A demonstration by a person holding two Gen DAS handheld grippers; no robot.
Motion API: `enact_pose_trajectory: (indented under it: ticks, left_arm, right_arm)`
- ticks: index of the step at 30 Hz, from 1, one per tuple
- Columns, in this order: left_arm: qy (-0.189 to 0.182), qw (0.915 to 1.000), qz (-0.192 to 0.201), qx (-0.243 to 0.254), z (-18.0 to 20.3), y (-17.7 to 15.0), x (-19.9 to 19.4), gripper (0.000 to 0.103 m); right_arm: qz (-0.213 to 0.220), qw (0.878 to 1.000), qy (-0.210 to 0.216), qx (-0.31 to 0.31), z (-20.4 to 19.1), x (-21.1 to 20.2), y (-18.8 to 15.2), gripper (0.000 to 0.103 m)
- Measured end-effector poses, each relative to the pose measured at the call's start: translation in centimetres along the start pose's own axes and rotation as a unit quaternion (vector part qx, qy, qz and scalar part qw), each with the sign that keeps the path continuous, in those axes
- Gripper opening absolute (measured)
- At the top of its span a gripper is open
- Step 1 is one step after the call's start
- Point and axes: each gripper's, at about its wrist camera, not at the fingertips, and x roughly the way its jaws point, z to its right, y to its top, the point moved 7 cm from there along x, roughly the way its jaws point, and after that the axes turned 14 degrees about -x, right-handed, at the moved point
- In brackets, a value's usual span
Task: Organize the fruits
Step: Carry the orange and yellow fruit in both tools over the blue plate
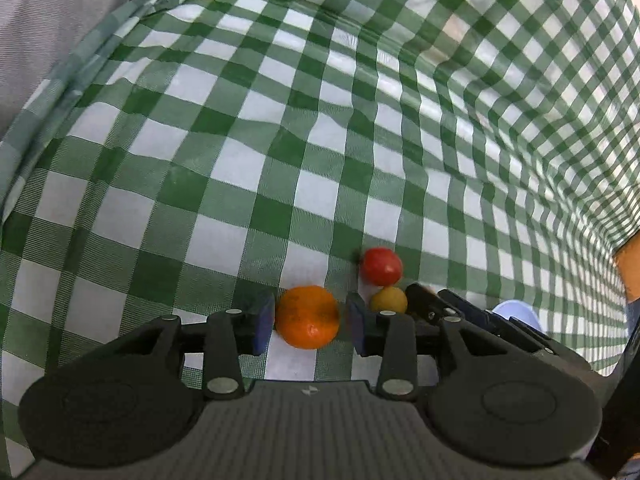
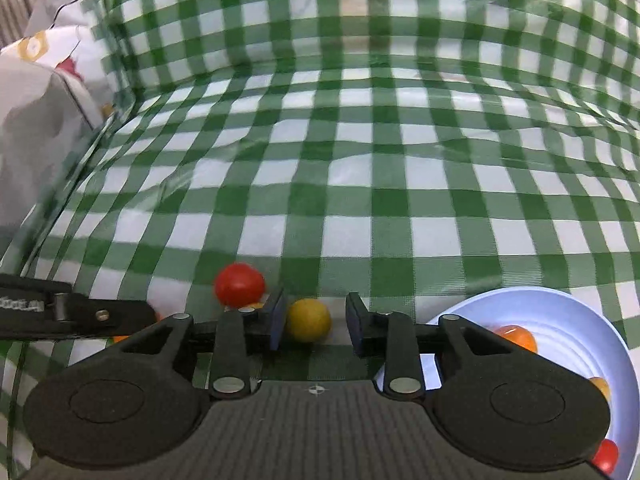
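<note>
Setting: a green-and-white checked tablecloth covers the table, rumpled in places.

Left gripper: the left gripper sits low over the cloth, its two blue-padded fingers spread to either side of an orange; the left pad looks to be touching or almost touching the peel, while a narrow gap shows at the right pad.

Right gripper: the right gripper is spread around a small yellow fruit; the fruit lies against the left pad and clear of the right one.

Fruit on the cloth: a red tomato rests just beyond the yellow fruit, to its left in the right wrist view; in the left wrist view the same tomato sits just above the yellow fruit, both to the right of the orange.

Bowl: a pale blue bowl stands at the right gripper's right side, holding an orange-coloured fruit, a second partly hidden one, and a red fruit near its lower rim.

Edges: grey patterned fabric lies past the cloth's left border.
</note>
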Motion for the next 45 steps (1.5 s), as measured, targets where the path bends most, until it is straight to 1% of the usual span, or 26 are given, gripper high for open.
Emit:
enact_pose_trajectory:
  ticks: [1, 2, 4, 8, 12, 17, 20, 22, 25, 27, 31, 33, 36, 40, 45]
  left_arm:
    - [0.006, 1.0, -0.003, 0.006, 0.1, -0.2, 0.3, 0.043]
    - [0.012, 0.9999, -0.006, 0.01, 0.0, -0.4, 0.5, 0.043]
    - [0.023, 0.9994, 0.001, 0.027, 0.3, -0.7, 0.6, 0.041]
    - [0.028, 0.9979, 0.015, 0.056, 1.0, -1.0, 0.3, 0.039]
    - [0.035, 0.9958, 0.039, 0.076, 1.2, -1.4, -0.7, 0.039]
    - [0.042, 0.9925, 0.071, 0.09, 1.3, -2.2, -3.1, 0.039]
    - [0.042, 0.989, 0.095, 0.105, 1.5, -2.9, -5.0, 0.039]
    - [0.041, 0.9847, 0.117, 0.123, 1.8, -3.6, -6.5, 0.039]
    - [0.031, 0.9806, 0.133, 0.141, 1.9, -5.3, -8.4, 0.039]
    - [0.015, 0.9791, 0.138, 0.149, 2.0, -6.5, -9.7, 0.039]
    - [-0.017, 0.973, 0.15, 0.174, 2.8, -8.8, -11.5, 0.039]
    - [-0.03, 0.9711, 0.154, 0.18, 3.3, -9.6, -11.8, 0.039]
    - [-0.034, 0.9696, 0.157, 0.185, 4.0, -10.1, -11.4, 0.039]
    - [-0.034, 0.9717, 0.146, 0.183, 4.3, -10.5, -10.2, 0.039]
    - [-0.035, 0.9724, 0.137, 0.186, 4.8, -10.6, -9.1, 0.039]
  right_arm:
    - [-0.01, 1.0, 0.001, -0.005, -0.2, 0.3, -0.4, 0.026]
    - [-0.008, 1.0, -0.001, -0.011, -0.3, 0.2, -0.4, 0.025]
    - [-0.001, 1.0, -0.008, -0.017, -0.4, 0.0, -0.4, 0.025]
    - [0.024, 0.999, -0.024, -0.001, 0.2, -1.1, -0.5, 0.025]
    - [0.072, 0.997, -0.034, 0.0, 0.2, -4.4, -0.5, 0.025]
    - [0.119, 0.991, -0.048, -0.027, -0.7, -8.8, -1.2, 0.025]
    - [0.138, 0.988, -0.054, -0.039, -1.1, -11.5, -1.9, 0.025]
    - [0.154, 0.986, -0.051, -0.045, -1.2, -13.4, -2.4, 0.025]
    - [0.162, 0.985, -0.048, -0.046, -0.8, -15.9, -3.4, 0.025]
    - [0.171, 0.983, -0.051, -0.042, -0.4, -17.7, -4.3, 0.025]
    - [0.204, 0.977, -0.051, -0.026, 0.7, -20.7, -5.6, 0.025]
    - [0.2, 0.978, -0.063, -0.024, 1.7, -20.9, -6.2, 0.025]
    - [0.185, 0.979, -0.081, -0.013, 3.4, -20.7, -7.0, 0.025]
    - [0.177, 0.98, -0.089, -0.002, 4.9, -20.6, -7.6, 0.025]
    - [0.168, 0.981, -0.095, -0.011, 5.2, -20.3, -8.1, 0.025]
